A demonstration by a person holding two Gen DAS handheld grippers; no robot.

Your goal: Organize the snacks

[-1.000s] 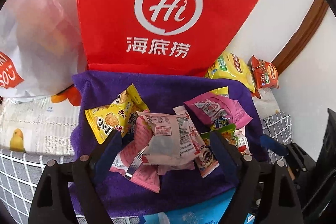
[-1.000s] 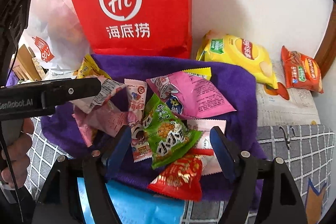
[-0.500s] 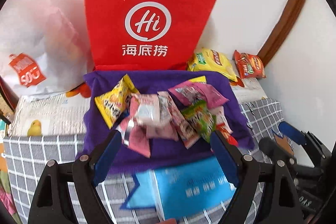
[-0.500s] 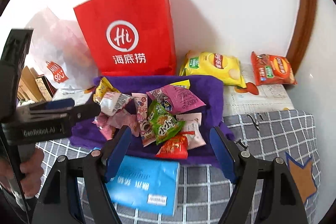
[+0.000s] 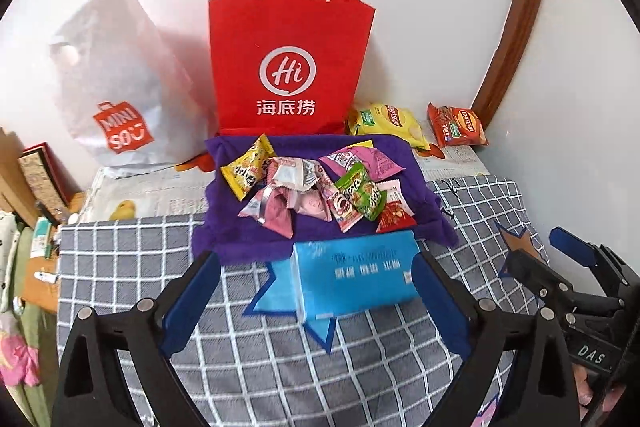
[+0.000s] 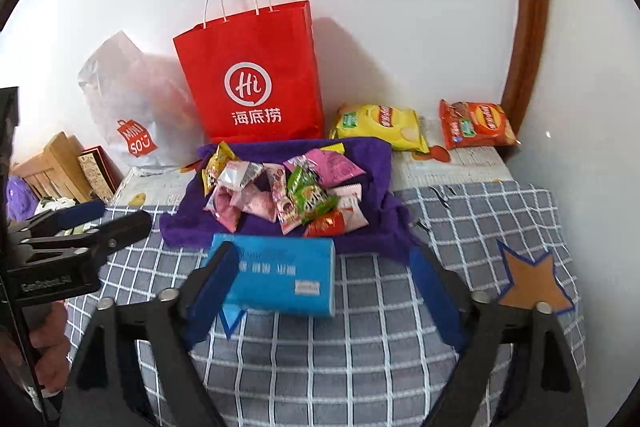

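Observation:
A pile of small snack packets (image 5: pixel 316 189) (image 6: pixel 286 193) lies on a purple cloth (image 5: pixel 420 187) (image 6: pixel 372 163) on the checked table. It includes a yellow packet (image 5: pixel 246 169), a green one (image 5: pixel 360 193) (image 6: pixel 308 193), a pink one (image 5: pixel 360 161) and a red one (image 5: pixel 394 219). A red paper bag (image 5: pixel 290 63) (image 6: pixel 256 75) stands upright behind the cloth. My left gripper (image 5: pixel 318 291) is open and empty, held back over the table. My right gripper (image 6: pixel 322 281) is open and empty, also short of the cloth.
A blue tissue pack (image 5: pixel 356 275) (image 6: pixel 280 277) lies in front of the cloth. A yellow chip bag (image 6: pixel 380 125) and an orange-red chip bag (image 6: pixel 476 125) lie at the back right by the wall. A white plastic bag (image 5: pixel 120 87) stands at the back left.
Both grippers have pulled back and up from over the snack pile. The whole red bag, the tissue pack and the checked tablecloth have come into view. Both stay open and empty.

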